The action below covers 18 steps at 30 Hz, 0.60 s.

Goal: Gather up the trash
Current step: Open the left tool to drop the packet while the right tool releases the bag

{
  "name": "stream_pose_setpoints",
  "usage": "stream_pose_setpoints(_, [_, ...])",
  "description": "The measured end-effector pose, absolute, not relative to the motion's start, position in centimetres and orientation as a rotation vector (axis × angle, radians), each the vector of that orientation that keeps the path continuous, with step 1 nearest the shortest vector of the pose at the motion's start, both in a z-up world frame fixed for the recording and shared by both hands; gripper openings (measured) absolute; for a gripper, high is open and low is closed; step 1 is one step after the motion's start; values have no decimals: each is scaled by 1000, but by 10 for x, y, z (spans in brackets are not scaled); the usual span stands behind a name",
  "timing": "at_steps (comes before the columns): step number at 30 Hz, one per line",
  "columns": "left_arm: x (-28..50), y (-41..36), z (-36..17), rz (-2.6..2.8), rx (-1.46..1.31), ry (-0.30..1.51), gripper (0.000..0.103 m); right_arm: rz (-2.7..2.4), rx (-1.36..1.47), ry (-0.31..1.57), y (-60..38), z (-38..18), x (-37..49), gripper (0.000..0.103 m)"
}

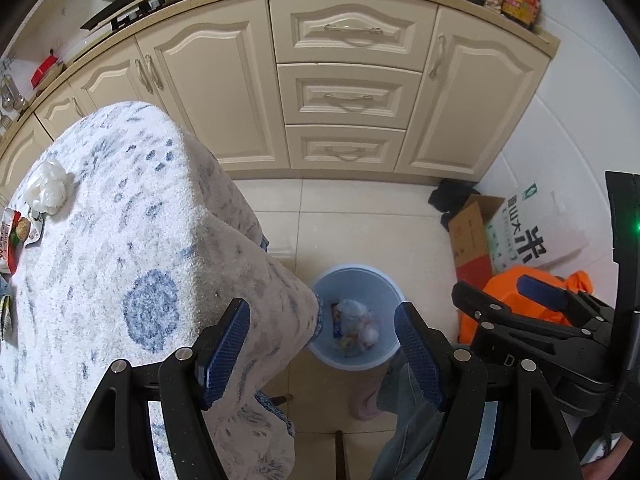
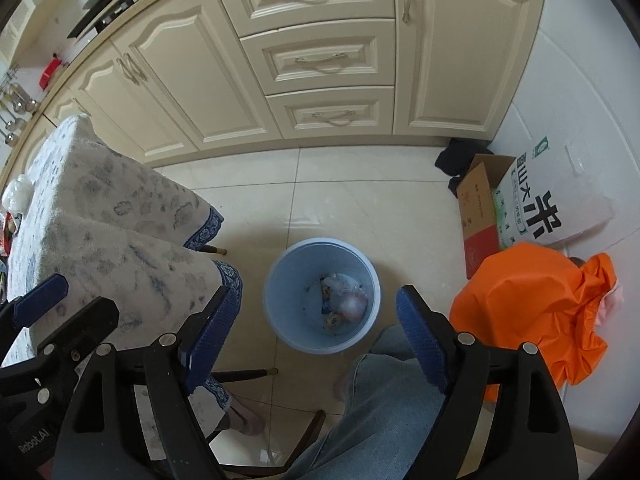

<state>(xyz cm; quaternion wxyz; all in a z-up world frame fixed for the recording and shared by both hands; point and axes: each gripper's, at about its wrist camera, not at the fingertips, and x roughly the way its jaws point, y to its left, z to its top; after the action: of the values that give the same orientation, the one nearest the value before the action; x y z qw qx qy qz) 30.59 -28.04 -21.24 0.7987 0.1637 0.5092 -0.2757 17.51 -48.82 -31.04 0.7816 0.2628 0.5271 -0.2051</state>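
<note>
Above the blue bin [image 2: 322, 294], I am holding the right gripper [image 2: 312, 330] with its jaws spread and nothing between them; wrappers are already lying at the bin's bottom. I am keeping the left gripper [image 1: 322, 354] beside it, jaws likewise spread and empty. Remaining trash is sitting on the tabletop [image 1: 120, 208]: a crumpled white wad [image 1: 47, 192] and a snack wrapper [image 1: 18, 236]. For the next pick, I am advising swinging back over the cloth, keeping jaws wide, and descending squarely onto the wad.
</note>
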Motion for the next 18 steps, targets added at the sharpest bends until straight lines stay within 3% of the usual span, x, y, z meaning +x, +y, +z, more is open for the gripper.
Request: stream_pose_setpoints(18, [271, -256, -172, -610, 335, 1023, 70, -489, 539, 1086, -479, -273, 146, 83])
